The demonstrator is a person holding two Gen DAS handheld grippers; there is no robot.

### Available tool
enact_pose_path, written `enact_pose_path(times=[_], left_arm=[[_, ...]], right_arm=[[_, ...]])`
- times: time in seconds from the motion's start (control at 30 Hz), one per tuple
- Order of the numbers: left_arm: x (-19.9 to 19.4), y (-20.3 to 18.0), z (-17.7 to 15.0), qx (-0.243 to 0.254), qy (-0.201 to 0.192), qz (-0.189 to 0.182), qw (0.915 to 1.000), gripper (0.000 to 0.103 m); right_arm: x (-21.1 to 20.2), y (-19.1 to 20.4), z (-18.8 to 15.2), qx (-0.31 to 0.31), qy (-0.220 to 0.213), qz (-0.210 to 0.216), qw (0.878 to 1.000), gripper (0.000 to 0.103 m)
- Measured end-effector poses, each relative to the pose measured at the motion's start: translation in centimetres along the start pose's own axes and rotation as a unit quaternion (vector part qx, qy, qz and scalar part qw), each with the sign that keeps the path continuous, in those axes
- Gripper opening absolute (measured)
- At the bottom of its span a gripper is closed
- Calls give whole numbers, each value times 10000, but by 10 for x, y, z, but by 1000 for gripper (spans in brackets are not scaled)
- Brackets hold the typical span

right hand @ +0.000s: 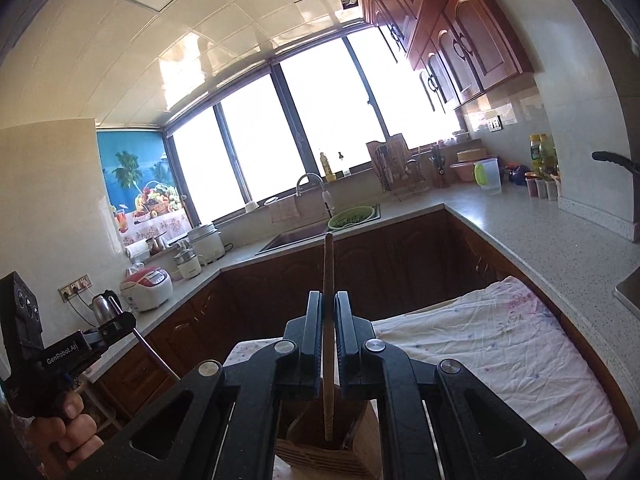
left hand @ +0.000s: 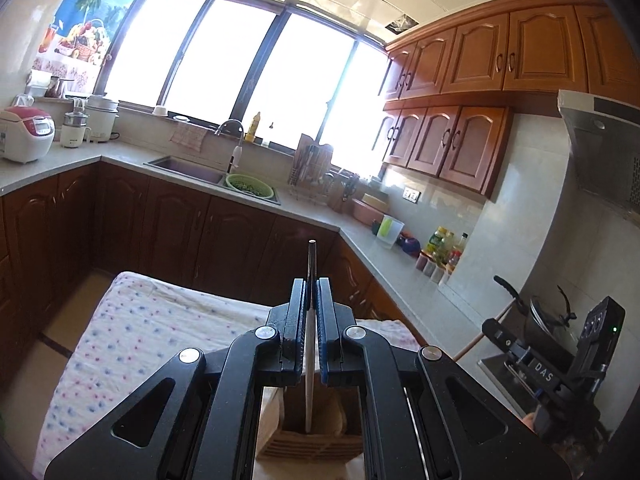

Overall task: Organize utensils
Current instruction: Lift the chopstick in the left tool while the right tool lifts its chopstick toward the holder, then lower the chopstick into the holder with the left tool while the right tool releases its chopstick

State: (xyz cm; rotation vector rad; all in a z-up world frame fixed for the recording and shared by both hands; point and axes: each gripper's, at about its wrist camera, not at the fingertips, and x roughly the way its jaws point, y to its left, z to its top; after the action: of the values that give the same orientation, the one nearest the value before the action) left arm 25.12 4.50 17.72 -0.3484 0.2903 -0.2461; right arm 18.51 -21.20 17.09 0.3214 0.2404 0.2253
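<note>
My left gripper (left hand: 311, 300) clenched a metal chopstick (left hand: 311, 264), my right gripper (right hand: 328, 312) a wooden chopstick (right hand: 328, 264), both tips above the wooden holder (right hand: 332, 460), open floor beyond.

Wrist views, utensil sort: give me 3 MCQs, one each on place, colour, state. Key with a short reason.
1. Where does the lower end of the wooden chopstick in the right gripper sit?
A. in the sink
B. over the wooden utensil holder
C. on the windowsill

2. What colour is the colander at the sink?
A. green
B. red
C. black

3. How do the left gripper fingers stand?
A. wide open, nothing between them
B. closed on a pale slim chopstick
C. closed on a cloth

Key:
1 B, the stick's lower tip hangs at the holder's open top in the right wrist view.
2 A, the basket by the tap is bright green.
3 B, the pads press the pale stick from both sides in the left wrist view.
</note>
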Motion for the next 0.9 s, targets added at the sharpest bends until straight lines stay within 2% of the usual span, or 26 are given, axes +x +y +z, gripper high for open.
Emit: enact_pose_path(times=[0.17,0.47,0.63,0.9], left_arm=[[22,10,-23,-52,-9,173,9998,4],[53,21,-63,-37,505,177,9986,4],[63,21,-76,-6,784,170,9968,5],[65,18,-75,42,814,194,9965,6]], right_arm=[[27,-5,-22,-30,144,-147,9998,6],[51,-17,-57,23,545,-289,9981,6],[58,-18,-64,24,728,-274,9970,6],[59,-21,-59,55,811,-249,9964,7]])
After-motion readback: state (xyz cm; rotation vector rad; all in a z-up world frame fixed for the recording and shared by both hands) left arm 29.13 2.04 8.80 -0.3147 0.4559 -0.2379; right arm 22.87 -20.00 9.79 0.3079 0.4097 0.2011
